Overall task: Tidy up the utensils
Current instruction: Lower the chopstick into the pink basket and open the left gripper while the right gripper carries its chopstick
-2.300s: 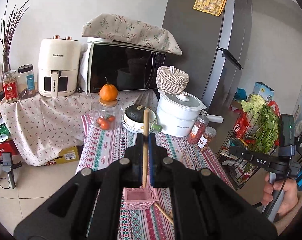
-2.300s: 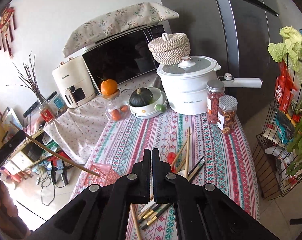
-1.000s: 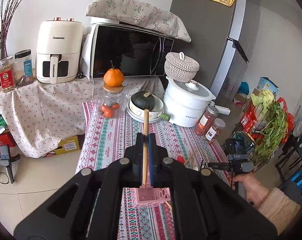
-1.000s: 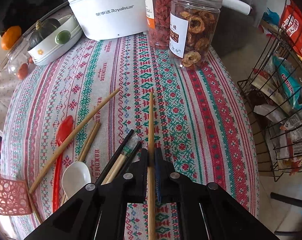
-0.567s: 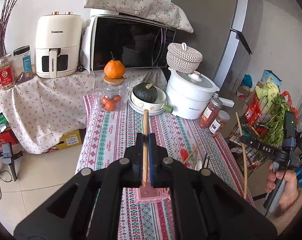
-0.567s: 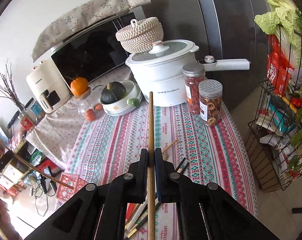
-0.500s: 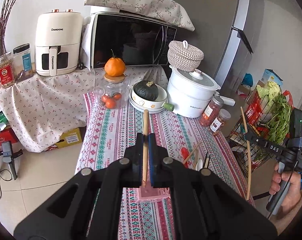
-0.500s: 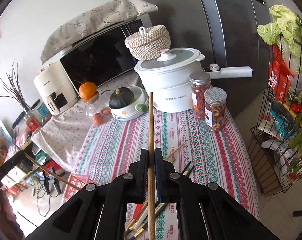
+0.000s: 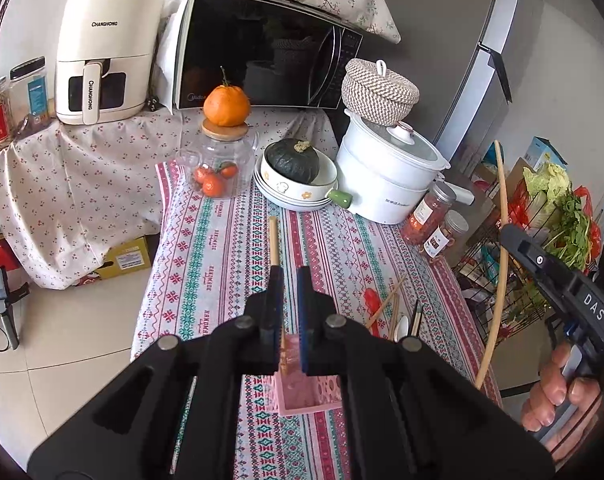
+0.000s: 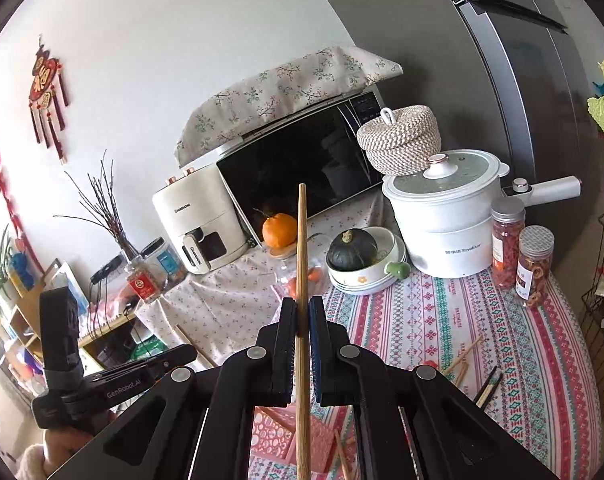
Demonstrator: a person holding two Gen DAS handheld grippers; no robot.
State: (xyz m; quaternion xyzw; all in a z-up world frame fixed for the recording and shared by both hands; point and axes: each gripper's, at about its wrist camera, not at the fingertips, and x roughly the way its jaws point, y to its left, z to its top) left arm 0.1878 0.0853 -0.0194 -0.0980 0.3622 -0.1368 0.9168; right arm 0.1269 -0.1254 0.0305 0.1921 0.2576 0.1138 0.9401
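We're partway: our left gripper, jaws now spread, has let its chopstick drop into the pink basket at the table's near edge; earlier it pinched it. Our right gripper pinches a second chopstick above the basket. Loose utensils remain near the table's right edge.

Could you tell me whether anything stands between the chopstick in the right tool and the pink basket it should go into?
Nothing visible blocks it. The right tool grips the chopstick upright, its lower end hanging just above the pink basket. The left tool, open, hovers over the same basket with its own chopstick beside one finger, so the entry looks crowded.
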